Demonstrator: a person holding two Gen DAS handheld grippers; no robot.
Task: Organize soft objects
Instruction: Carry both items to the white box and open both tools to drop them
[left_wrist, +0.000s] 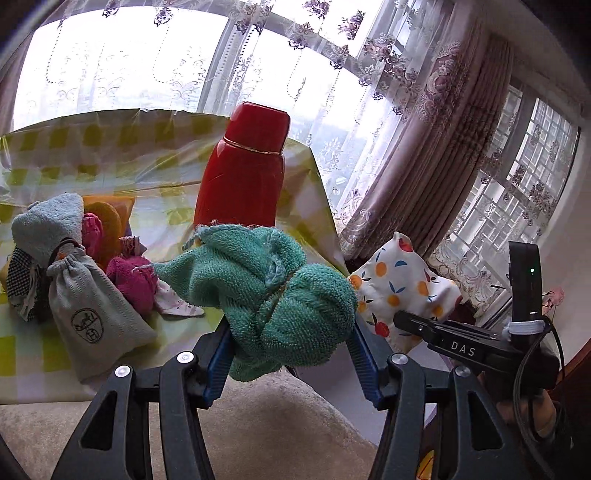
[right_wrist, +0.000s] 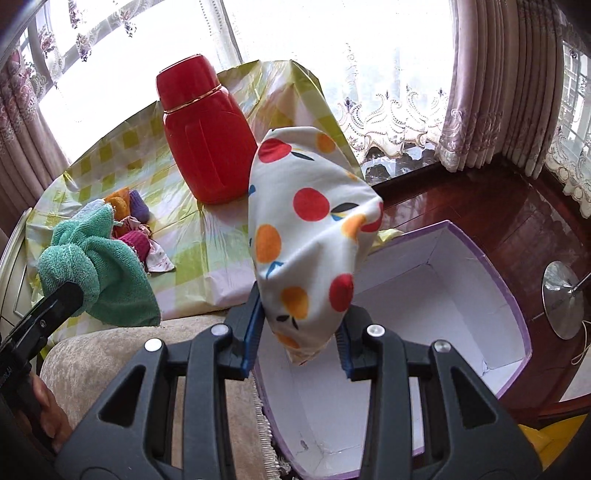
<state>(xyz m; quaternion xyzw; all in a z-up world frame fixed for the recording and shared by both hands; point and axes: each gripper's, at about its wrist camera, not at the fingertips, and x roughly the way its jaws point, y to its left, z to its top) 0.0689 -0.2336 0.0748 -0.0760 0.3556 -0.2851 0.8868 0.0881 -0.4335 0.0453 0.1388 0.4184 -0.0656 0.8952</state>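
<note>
My left gripper (left_wrist: 291, 332) is shut on a knotted green towel (left_wrist: 273, 291), held above the table's near edge; the towel also shows in the right wrist view (right_wrist: 96, 273). My right gripper (right_wrist: 301, 325) is shut on a white pouch with red and orange fruit print (right_wrist: 314, 229), held over an open purple-rimmed white box (right_wrist: 476, 295) that looks empty. The pouch shows in the left wrist view (left_wrist: 402, 288) to the right of the towel. A pile of soft things lies on the table: a grey drawstring bag (left_wrist: 96, 317), a light blue towel (left_wrist: 48, 225), a pink cloth (left_wrist: 133, 277).
A tall red thermos (left_wrist: 243, 170) stands on the yellow-checked tablecloth (left_wrist: 147, 158) behind the towel. A beige cushion (left_wrist: 258, 424) lies under the grippers. The box sits on a dark wooden floor (right_wrist: 480, 199) next to a metal lamp base (right_wrist: 561, 295). Curtains and windows are behind.
</note>
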